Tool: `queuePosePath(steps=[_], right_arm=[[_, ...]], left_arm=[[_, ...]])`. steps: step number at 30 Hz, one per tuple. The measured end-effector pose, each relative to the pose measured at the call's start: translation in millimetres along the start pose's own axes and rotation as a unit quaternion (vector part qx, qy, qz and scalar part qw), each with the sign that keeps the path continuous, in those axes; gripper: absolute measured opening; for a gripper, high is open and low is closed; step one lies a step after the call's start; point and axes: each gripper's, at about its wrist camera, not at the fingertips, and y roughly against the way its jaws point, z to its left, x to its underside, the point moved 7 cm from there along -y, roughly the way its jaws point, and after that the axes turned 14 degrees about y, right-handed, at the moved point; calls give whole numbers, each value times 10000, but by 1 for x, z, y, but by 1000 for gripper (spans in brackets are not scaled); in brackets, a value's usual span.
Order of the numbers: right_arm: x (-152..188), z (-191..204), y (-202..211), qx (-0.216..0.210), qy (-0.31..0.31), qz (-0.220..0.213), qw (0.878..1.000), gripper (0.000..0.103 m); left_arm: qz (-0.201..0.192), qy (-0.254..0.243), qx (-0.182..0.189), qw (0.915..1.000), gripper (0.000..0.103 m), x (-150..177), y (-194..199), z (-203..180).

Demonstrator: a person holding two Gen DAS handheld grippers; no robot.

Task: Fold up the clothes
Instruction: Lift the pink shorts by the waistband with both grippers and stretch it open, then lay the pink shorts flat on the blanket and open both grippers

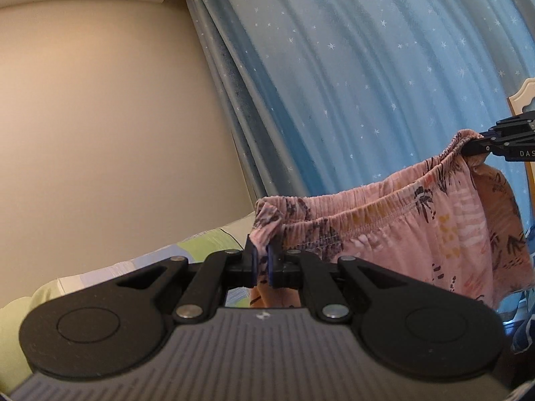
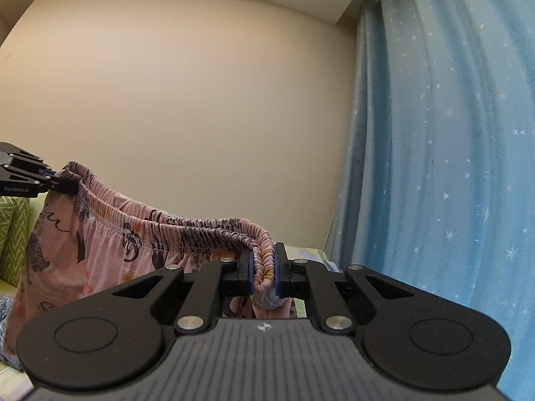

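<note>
A pair of pink patterned shorts [image 1: 418, 220] with an elastic waistband hangs in the air, stretched between both grippers. My left gripper [image 1: 263, 260] is shut on one end of the waistband. My right gripper [image 2: 263, 275] is shut on the other end, with the gathered band bunched between its blue pads. In the left wrist view the right gripper [image 1: 474, 145] shows at the right edge, pinching the band. In the right wrist view the left gripper [image 2: 67, 183] shows at the left edge, and the shorts [image 2: 83, 244] drape down below the band.
A blue star-print curtain [image 1: 367, 83] hangs behind, beside a plain beige wall [image 2: 184, 100]. Below lies bedding in green and pale colours [image 1: 200, 244]. A green chevron cushion [image 2: 13, 234] sits at the left. A cream headboard edge [image 1: 521, 97] shows at the far right.
</note>
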Motion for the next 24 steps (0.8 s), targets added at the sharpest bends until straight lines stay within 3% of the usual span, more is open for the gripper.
queuePosePath(steps=[6,14,20,24], right_arm=[[38,4,-10,-42,-293,204,9994,10],[81,34,24,-134,-328,388,9986,10],[68,38,49,-133,-165,310,9993,10],[58,30,19,-180,54,205,9996,10]], left_arm=[[194,250,32,9995,5,38,-15,-3],[498,225,-73,9985,4,90,23,-25],[508,76,-156,9986,4,80,51,-37],[526,51,-281,9982,5,66,24,-28]])
